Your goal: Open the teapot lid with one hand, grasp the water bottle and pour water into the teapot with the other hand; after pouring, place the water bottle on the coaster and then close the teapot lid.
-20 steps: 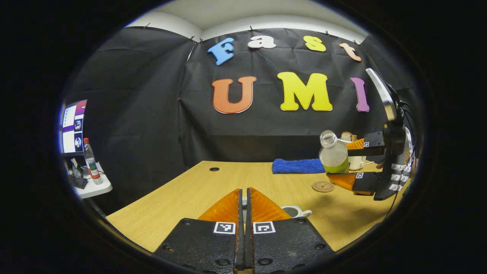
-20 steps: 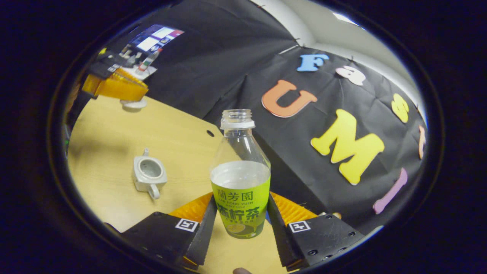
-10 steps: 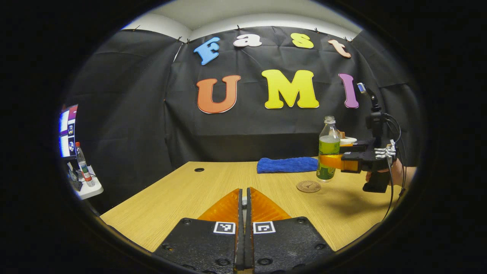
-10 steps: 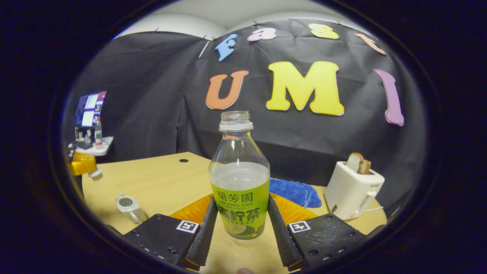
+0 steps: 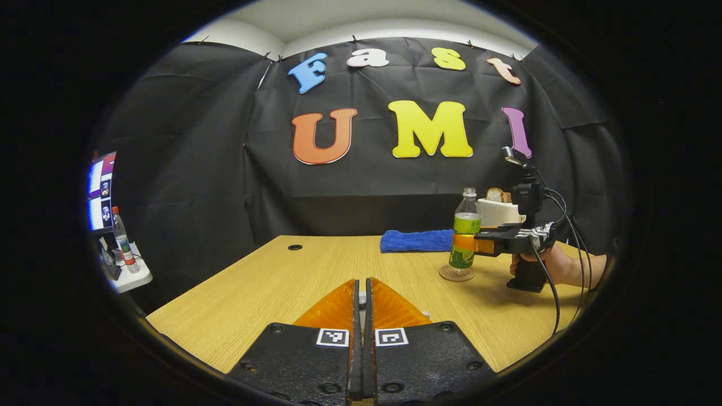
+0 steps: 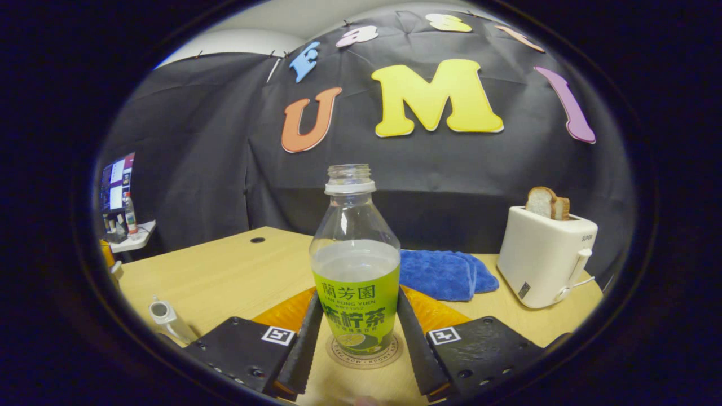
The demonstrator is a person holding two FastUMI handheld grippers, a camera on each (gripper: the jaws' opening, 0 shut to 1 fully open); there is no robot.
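Clear plastic water bottle w/ green label (image 6: 355,270) sits upright on round cork coaster (image 6: 364,352) — right tongs (image 6: 355,332) clamped on it. I'd release slowly, back straight out. Left tongs (image 5: 362,299) pressed together; I can't tell on what.

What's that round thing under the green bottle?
A round coaster lies under the water bottle, on the table. Its middle is covered by the bottle, which the right gripper clamps.
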